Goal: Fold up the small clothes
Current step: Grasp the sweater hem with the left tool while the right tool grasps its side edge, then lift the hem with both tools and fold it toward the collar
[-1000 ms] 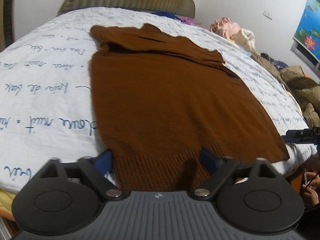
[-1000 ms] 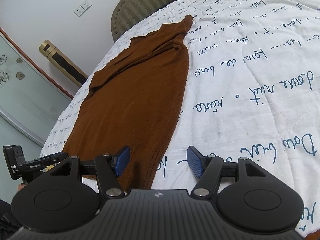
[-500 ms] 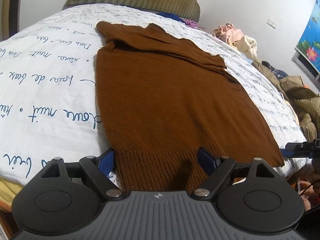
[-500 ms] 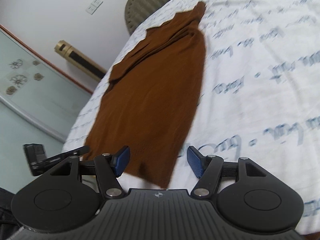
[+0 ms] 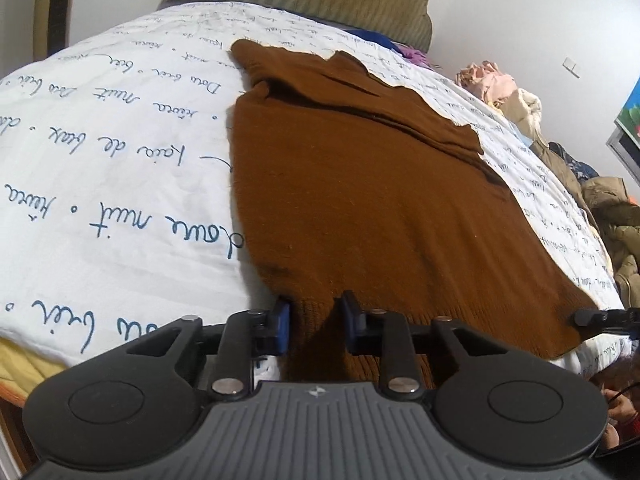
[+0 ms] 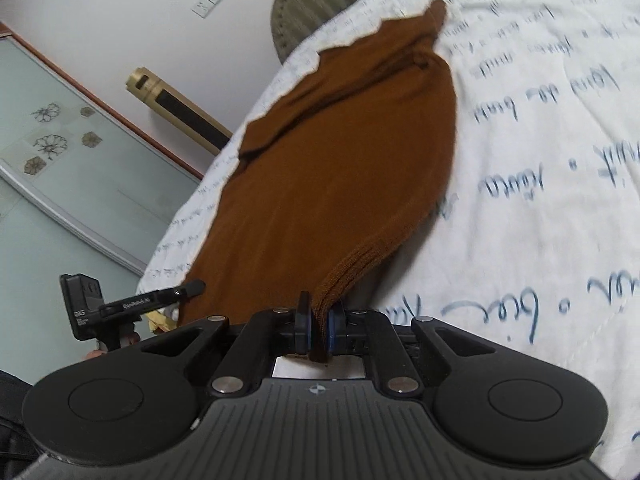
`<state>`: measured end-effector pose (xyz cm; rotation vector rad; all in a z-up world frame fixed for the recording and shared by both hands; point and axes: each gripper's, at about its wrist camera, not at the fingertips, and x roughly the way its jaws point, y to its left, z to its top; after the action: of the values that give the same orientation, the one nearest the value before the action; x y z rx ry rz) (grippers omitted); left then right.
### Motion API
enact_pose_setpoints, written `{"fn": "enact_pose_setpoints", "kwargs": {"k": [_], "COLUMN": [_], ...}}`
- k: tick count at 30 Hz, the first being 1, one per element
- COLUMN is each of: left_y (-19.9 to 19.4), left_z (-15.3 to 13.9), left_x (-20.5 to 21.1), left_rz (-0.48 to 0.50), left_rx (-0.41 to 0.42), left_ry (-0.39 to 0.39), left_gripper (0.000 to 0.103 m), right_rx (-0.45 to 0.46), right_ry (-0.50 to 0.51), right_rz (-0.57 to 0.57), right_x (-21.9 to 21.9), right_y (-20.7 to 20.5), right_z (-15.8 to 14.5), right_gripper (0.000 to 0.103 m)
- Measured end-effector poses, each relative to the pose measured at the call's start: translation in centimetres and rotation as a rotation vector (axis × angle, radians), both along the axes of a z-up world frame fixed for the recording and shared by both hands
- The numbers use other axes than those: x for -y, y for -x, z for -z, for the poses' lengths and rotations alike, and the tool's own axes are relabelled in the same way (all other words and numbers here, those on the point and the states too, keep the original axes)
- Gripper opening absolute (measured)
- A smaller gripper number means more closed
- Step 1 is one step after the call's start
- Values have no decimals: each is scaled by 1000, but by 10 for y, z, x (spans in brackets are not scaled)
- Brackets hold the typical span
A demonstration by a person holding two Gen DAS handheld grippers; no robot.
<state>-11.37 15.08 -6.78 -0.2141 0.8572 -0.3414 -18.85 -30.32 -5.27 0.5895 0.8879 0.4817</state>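
Two claws are closing on the bottom ribbed edge of the brown knitted sweater [image 5: 360,208], which lies flat on the white bed cover with blue writing [image 5: 120,184]. The right claw [image 6: 318,330] pinches one bottom corner. The left claw [image 5: 314,326] squeezes a bunch of the other corner. If a pinch is too thin, the soft knit could slip out and the fold would go crooked.

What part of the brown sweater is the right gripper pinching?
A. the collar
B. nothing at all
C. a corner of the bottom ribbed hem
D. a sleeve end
C: the right gripper has its jaws closing with the ribbed bottom corner of the brown sweater bunched between them, lifted off the bed cover.
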Motion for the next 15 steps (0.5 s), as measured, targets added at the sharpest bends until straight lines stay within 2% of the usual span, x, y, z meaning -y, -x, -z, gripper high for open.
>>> {"fn": "enact_pose_setpoints", "kwargs": {"k": [4, 15], "left_y": [0, -7], "left_z": [-2, -20], "left_x": [3, 0], "left_rz": [4, -19], "left_rx": [8, 25], "left_ry": [-18, 18], "left_gripper": [11, 9], "right_rx": [27, 116], "right_ry": [5, -32], "right_rz": [1, 33], "right_x": [3, 3], "right_y": [-2, -12], "right_z": [-9, -34], "right_gripper": [13, 13]}}
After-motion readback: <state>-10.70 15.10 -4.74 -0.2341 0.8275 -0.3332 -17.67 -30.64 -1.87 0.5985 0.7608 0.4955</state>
